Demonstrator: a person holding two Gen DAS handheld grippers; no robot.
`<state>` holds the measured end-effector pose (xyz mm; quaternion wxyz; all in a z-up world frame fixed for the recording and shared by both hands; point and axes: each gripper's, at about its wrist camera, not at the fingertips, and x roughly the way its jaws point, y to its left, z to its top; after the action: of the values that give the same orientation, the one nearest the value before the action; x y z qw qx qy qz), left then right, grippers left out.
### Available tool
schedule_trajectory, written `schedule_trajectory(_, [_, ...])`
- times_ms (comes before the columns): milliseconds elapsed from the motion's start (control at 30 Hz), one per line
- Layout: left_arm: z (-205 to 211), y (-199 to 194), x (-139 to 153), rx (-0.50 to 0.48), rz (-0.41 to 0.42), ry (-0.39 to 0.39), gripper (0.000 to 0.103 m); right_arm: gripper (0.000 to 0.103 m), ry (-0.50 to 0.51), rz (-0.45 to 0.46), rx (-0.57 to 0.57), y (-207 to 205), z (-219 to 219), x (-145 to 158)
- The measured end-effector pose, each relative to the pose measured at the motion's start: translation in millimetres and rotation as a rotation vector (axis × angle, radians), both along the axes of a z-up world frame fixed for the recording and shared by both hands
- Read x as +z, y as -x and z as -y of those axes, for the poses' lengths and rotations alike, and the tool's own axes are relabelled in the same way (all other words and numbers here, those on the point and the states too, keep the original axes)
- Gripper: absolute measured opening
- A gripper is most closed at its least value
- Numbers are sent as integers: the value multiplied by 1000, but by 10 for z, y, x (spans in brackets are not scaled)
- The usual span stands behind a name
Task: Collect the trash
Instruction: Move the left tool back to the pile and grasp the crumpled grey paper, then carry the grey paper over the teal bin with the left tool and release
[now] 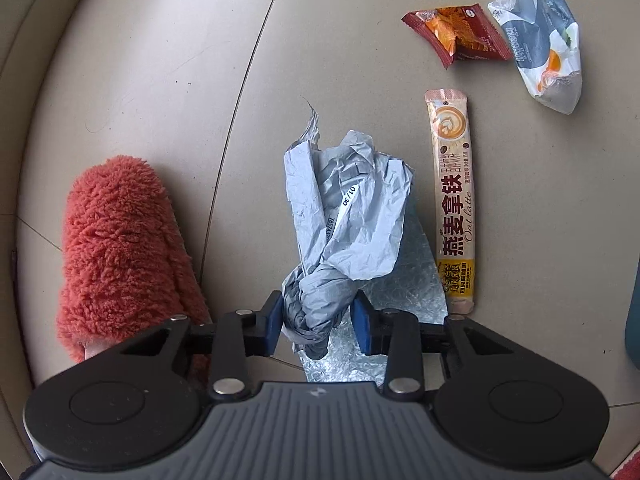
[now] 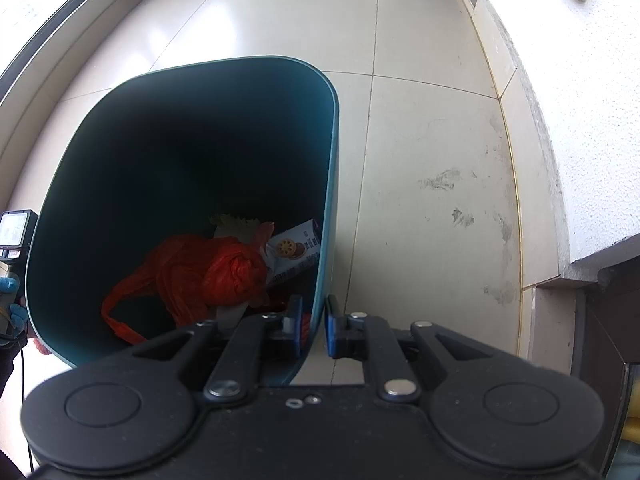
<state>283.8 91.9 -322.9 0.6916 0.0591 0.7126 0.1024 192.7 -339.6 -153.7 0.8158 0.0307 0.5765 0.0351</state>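
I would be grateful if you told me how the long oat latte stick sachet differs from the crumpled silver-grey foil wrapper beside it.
The long oat latte stick sachet lies flat and straight on the floor tiles; the crumpled silver-grey foil wrapper is bunched and creased. The sachet is beige with a printed coffee cup and lettering; the wrapper is nearly plain. The sachet lies untouched, while the left gripper is shut on the wrapper's twisted end. Both are litter outside the bin.

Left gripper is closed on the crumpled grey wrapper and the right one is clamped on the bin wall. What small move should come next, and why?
Probably lift the left gripper straight up with the grey wrapper, then carry it toward the teal bin. Its pads already pinch the wrapper's twisted end, and the right gripper grips the bin's wall, one pad inside and one outside. The latte stick lies close beside it, so rise before swinging.
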Motion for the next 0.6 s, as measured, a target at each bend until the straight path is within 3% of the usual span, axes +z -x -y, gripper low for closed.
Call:
schedule_trajectory(333, [322, -23, 1034, -1, 164, 147, 34, 10, 32, 12, 6, 26, -67, 9])
schedule_trajectory(600, [796, 145, 1888, -121, 271, 248, 34, 9, 56, 22, 16, 38, -114, 20])
